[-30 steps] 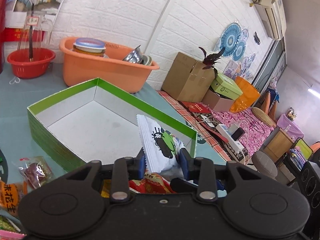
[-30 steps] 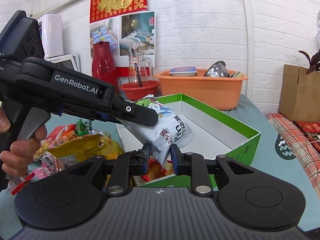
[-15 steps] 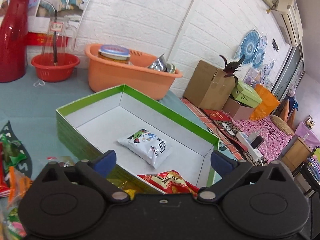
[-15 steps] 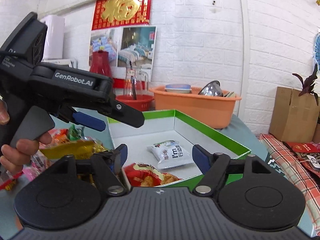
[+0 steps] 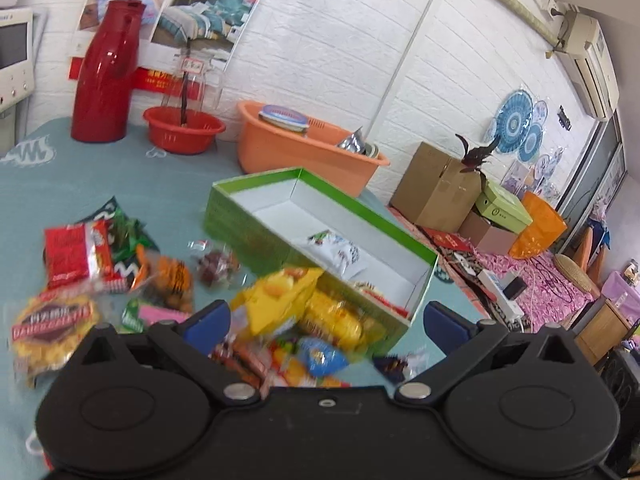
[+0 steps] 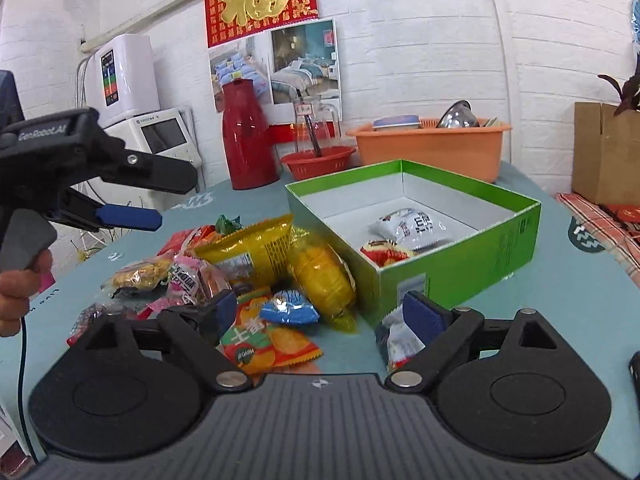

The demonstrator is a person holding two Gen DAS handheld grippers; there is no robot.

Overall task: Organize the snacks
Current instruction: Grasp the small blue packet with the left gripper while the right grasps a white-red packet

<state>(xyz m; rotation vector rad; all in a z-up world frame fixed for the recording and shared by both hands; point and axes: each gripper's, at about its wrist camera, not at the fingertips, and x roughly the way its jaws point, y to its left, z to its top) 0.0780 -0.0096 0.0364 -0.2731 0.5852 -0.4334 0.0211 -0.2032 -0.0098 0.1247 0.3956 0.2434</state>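
The left gripper (image 5: 327,317) and right gripper (image 6: 320,312) are both gaping wide and gripping nothing, hovering low in frame over the loose snack pile (image 6: 256,276). At center right, the green box (image 6: 460,268) is holding a white packet (image 6: 412,226) and a red packet (image 6: 386,252).

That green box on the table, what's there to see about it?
The green box is an open, lidless rectangular carton, cardboard by the look, bright green outside and along the rim, white inside. It sits flat on the teal tablecloth. Inside lie a white snack packet and a red one. A yellow snack bag rests against its outer wall.
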